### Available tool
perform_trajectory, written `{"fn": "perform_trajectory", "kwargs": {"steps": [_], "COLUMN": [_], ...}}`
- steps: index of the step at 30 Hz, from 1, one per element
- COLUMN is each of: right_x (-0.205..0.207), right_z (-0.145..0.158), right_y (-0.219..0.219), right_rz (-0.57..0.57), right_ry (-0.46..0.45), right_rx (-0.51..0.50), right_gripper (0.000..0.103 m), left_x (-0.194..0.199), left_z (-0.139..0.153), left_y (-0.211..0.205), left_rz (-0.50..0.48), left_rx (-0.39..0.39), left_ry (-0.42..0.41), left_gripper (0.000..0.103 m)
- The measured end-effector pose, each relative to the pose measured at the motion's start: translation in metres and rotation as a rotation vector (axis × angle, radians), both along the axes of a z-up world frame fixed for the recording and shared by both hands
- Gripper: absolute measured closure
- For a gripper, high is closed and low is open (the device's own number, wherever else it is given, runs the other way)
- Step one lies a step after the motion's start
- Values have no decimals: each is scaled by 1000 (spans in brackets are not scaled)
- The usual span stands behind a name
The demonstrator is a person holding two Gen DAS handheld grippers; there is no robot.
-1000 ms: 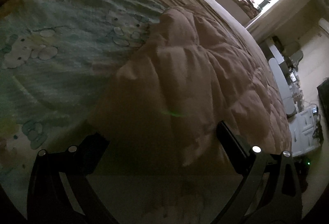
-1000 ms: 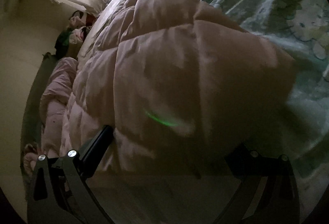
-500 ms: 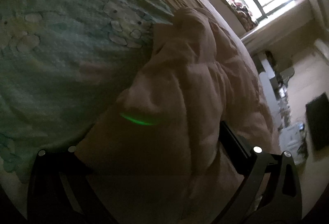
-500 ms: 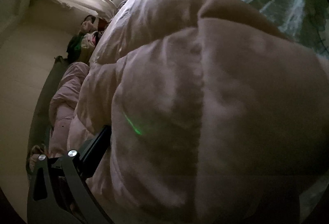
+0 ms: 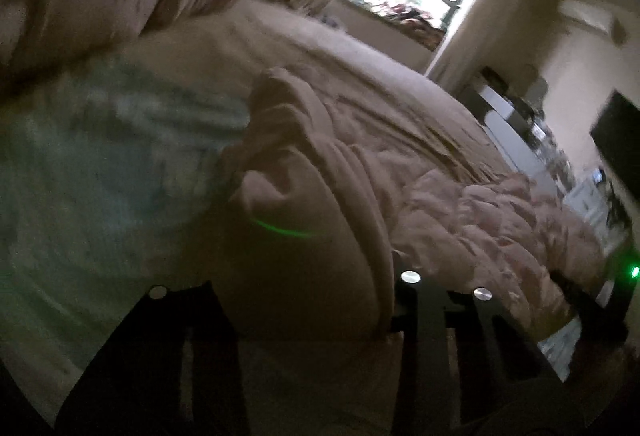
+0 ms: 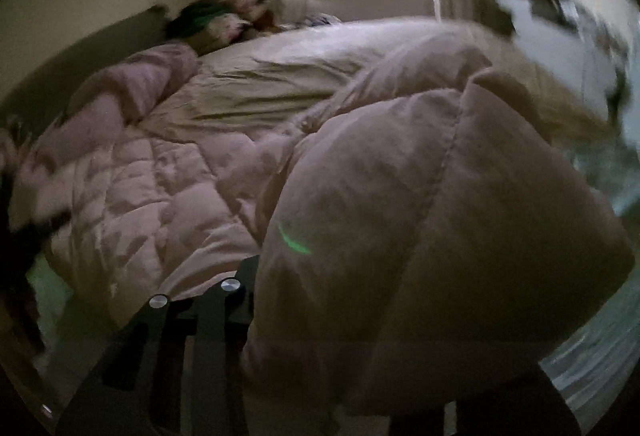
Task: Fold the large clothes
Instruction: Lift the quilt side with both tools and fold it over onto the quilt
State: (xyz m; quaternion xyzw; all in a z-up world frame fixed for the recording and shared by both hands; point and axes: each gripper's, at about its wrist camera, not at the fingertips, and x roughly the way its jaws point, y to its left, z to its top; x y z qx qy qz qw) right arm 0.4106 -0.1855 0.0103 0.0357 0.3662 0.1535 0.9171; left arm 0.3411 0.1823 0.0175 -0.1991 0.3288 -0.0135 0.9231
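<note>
My left gripper (image 5: 304,300) and right gripper (image 6: 352,316) have just closed, each pinching a thick bunch of the puffy pale-pink quilted comforter (image 6: 420,216) near the bed's (image 5: 360,76) near edge. A second ago both gaped around the fabric; now its corners lift clear of the mint printed sheet (image 5: 100,156), starting the fold.

Left gripper (image 5: 304,300) angled downward, jaws just closed in, pinching a thick fold of pink quilt (image 5: 320,236) between dark fingers (image 5: 416,300). Right gripper (image 6: 360,316) likewise tilted down, jaws just closed, clamped on a bulging quilt corner; only one finger (image 6: 236,288) visible.
</note>
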Motion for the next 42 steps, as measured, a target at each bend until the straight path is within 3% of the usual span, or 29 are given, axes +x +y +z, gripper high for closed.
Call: {"fn": "perform_trajectory", "kwargs": {"steps": [7, 13, 18, 24, 36, 42], "right_x": [-57, -120, -171, -201, -192, -195], "right_z": [59, 62, 42, 27, -27, -50], "right_y": [24, 8, -1, -16, -46, -54], "right_rz": [131, 189, 186, 138, -34, -82], "right_ry": [-192, -238, -218, -175, 35, 115], "right_rx": [-79, -57, -60, -23, 112, 159], "right_gripper": [74, 74, 74, 74, 70, 62], "left_x": [-36, -91, -126, -156, -177, -184], "left_z": [62, 65, 44, 27, -16, -34], "left_y": [-19, -25, -27, -30, -16, -12], "left_rz": [-59, -85, -108, -106, -59, -43], "left_rx": [93, 151, 171, 198, 175, 175], "left_ry": [-109, -119, -85, -68, 6, 30], "left_gripper": [77, 77, 77, 77, 74, 70]}}
